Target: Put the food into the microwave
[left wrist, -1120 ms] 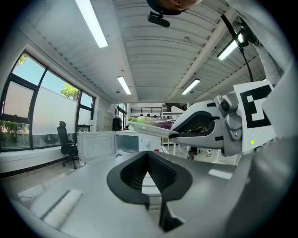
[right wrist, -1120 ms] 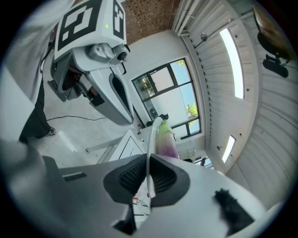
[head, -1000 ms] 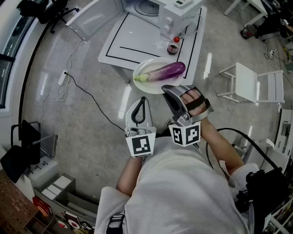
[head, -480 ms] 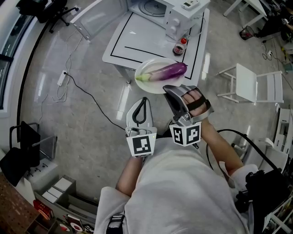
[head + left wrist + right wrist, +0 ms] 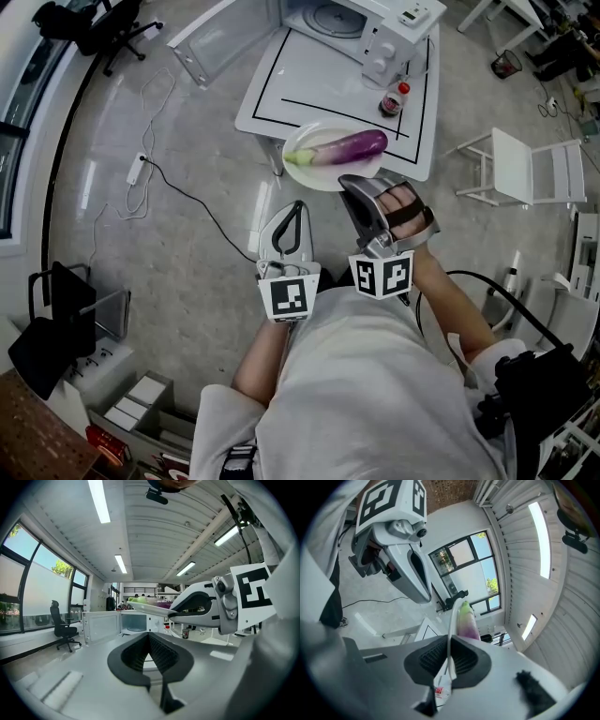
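Observation:
A purple eggplant (image 5: 343,147) with a green stem end lies on a white plate (image 5: 309,169). My right gripper (image 5: 352,182) is shut on the plate's near rim and holds it level above the floor, just short of the white table (image 5: 319,89). In the right gripper view the plate (image 5: 451,630) shows edge-on between the pads, with the eggplant (image 5: 466,620) beyond. The white microwave (image 5: 361,23) stands on the table's far side with its door (image 5: 225,33) swung open. My left gripper (image 5: 292,206) hangs beside the plate, shut and empty; its jaws (image 5: 149,637) meet at the tips.
A red-capped sauce bottle (image 5: 395,99) stands on the table next to the microwave. A white chair (image 5: 534,169) is to the right. A black cable (image 5: 187,197) runs across the grey floor at the left, and an office chair (image 5: 63,627) stands by the windows.
Both grippers and the plate with the eggplant have moved toward the table; the table and microwave now sit closer and lower in the head view. Both grips are unchanged.

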Tool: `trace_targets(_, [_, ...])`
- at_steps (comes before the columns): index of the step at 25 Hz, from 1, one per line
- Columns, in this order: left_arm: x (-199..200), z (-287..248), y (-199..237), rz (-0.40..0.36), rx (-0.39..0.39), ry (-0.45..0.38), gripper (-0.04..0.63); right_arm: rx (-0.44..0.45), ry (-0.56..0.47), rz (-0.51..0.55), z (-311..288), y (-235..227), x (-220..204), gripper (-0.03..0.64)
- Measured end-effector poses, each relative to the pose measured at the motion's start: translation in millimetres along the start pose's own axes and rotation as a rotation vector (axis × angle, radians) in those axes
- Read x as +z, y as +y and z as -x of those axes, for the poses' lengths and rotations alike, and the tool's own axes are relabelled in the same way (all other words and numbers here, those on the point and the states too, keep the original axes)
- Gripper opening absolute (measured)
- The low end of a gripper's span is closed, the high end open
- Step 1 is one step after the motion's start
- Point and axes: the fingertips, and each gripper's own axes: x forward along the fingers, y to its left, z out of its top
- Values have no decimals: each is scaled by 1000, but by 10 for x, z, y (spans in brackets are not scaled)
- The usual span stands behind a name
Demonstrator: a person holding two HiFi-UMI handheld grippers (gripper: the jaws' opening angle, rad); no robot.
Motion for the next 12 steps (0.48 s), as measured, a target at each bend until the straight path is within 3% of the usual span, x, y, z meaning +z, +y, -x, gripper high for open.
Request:
trace_targets(6, [-35, 5, 165, 22, -20, -3, 8, 14, 19, -6, -201, -16, 137, 26])
trace_targets(12, [-117, -208, 326, 39, -39, 34, 8, 17, 54, -11, -548, -135, -12, 26])
